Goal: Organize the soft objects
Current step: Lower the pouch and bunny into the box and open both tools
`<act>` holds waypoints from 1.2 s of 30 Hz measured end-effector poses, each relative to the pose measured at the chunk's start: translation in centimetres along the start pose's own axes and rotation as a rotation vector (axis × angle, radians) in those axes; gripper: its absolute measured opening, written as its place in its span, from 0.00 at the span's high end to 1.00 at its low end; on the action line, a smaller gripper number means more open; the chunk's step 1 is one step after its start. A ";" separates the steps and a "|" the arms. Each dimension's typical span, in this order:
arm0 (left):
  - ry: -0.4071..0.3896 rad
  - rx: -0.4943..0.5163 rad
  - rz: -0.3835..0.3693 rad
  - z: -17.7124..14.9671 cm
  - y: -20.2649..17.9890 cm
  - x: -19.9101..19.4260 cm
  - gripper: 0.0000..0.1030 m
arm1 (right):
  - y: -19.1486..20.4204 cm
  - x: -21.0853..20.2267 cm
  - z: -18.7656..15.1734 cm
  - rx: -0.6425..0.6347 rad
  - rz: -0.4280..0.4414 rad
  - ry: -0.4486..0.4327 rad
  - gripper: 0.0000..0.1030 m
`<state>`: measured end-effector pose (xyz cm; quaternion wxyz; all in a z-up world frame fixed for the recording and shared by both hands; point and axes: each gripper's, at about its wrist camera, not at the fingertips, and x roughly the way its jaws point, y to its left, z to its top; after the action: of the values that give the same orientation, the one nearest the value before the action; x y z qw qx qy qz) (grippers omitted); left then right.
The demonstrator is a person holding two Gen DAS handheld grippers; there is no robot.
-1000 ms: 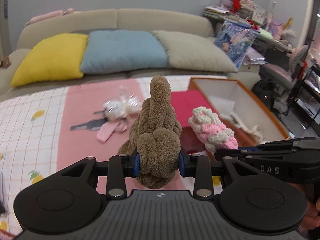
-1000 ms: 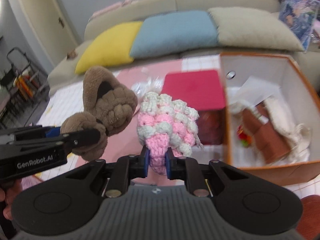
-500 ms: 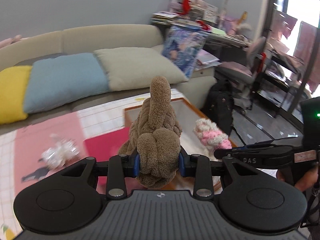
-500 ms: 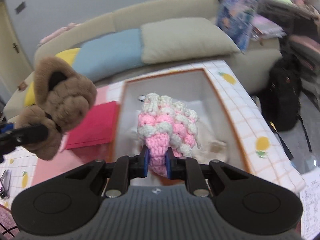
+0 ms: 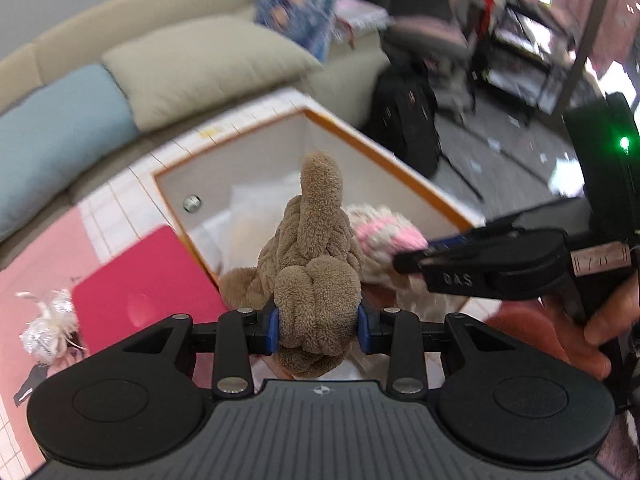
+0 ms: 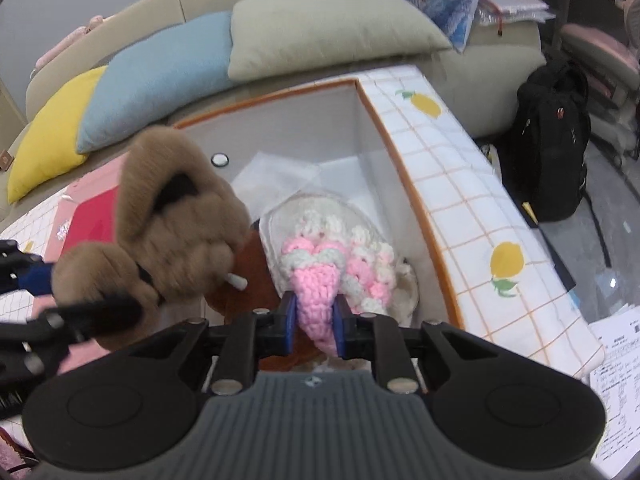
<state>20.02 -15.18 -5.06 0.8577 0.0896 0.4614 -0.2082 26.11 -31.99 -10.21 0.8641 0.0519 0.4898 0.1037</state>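
Left gripper (image 5: 318, 326) is clamped on the brown plush knot (image 5: 314, 276), carried clear of the table above the near left corner of the orange-rimmed box (image 6: 404, 168), evidently positioned for release inside. Right gripper (image 6: 314, 330) pinches the pink tip of the pink-and-white crochet piece (image 6: 336, 264), suspended over the box's middle, above white paper and a brown item already lying inside. Neither item is deposited yet. A red pad (image 5: 140, 284) lies on the table left of the box.

Box (image 6: 404, 152) mouth open above; paper (image 6: 280, 172) and fabric on floor; red lid (image 5: 144, 292) flanks left wall.
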 end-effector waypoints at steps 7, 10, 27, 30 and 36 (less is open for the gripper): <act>0.136 -0.022 -0.069 0.5 0.1 2.6 0.61 | -0.1 0.7 -0.4 0.021 0.020 0.025 0.80; 0.189 -0.039 -0.090 0.9 0.4 3.9 0.61 | -0.4 0.9 -0.6 0.051 0.032 0.040 0.73; 0.033 -0.125 -0.134 -1.4 3.6 -2.1 0.37 | 2.6 -4.2 -0.4 0.056 0.212 -0.113 0.56; 0.016 -0.143 -0.073 -2.4 4.4 -3.2 0.41 | 4.0 -2.8 -0.4 0.058 0.243 -0.070 0.69; -0.013 -0.187 -0.025 -3.3 5.5 -4.8 0.41 | 5.3 1.1 -1.1 0.069 0.251 0.027 0.87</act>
<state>17.58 -7.80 -3.17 0.8627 0.0022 0.4743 -0.1756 25.02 -26.62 -10.70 0.8353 0.1413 0.4943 0.1949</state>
